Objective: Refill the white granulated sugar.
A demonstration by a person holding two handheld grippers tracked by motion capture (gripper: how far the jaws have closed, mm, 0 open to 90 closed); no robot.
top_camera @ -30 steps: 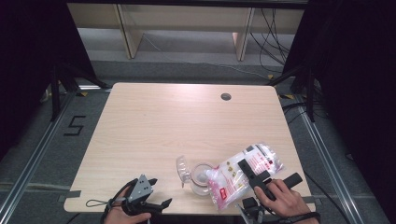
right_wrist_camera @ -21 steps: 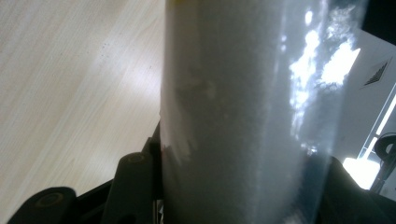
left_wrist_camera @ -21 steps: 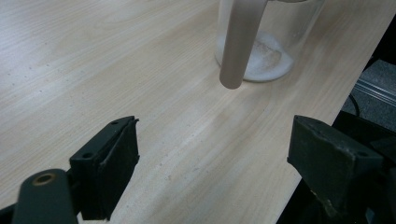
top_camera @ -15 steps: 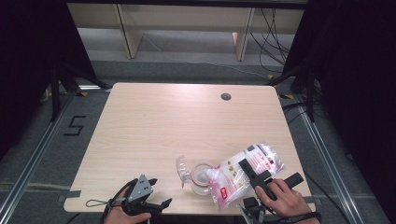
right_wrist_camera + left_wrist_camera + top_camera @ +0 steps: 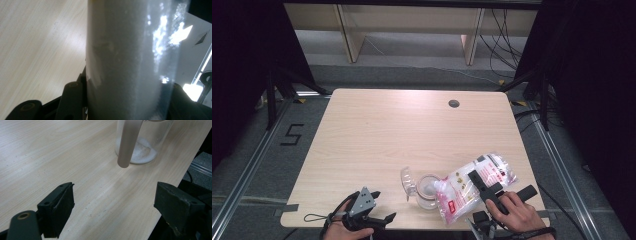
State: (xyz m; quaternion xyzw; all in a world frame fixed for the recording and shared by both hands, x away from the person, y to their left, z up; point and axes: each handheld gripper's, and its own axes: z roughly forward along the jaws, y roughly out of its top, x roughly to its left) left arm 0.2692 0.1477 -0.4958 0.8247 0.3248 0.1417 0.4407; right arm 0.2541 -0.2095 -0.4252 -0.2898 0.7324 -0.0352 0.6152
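- The right gripper (image 5: 486, 192), held in the person's right hand (image 5: 517, 216) at the near right edge of the pale wooden table (image 5: 387, 135), is clamped on a clear plastic bag of white granules with pink and red printing (image 5: 472, 182).
- In the right gripper view that bag (image 5: 130, 62) stands pressed between the two black jaws, its white grainy contents showing through the shiny film (glare spots sit on its right side).
- In the high view the bag lies tilted, its far end pointing up and to the right toward the table's right edge, and its near, lower-left end reaching over the mouth of a clear glass jar (image 5: 427, 189).
- The jar stands on the table near the front edge, between the two grippers, with a clear hinged lid (image 5: 407, 178) swung open to its left.
- The left gripper view shows the jar (image 5: 142, 142) ahead, a thin layer of white granules on its bottom, and a pale blurred strip (image 5: 128, 142) hanging in front of it (I cannot tell what it is).
- The left gripper (image 5: 377, 210), with its grey three-cornered plate on top, rests at the near left edge of the table in the person's left hand (image 5: 343, 229); its jaws stand wide apart with nothing between them, only bare table beneath.
- A small dark round hole (image 5: 454, 103) sits near the table's far edge, well apart from everything.
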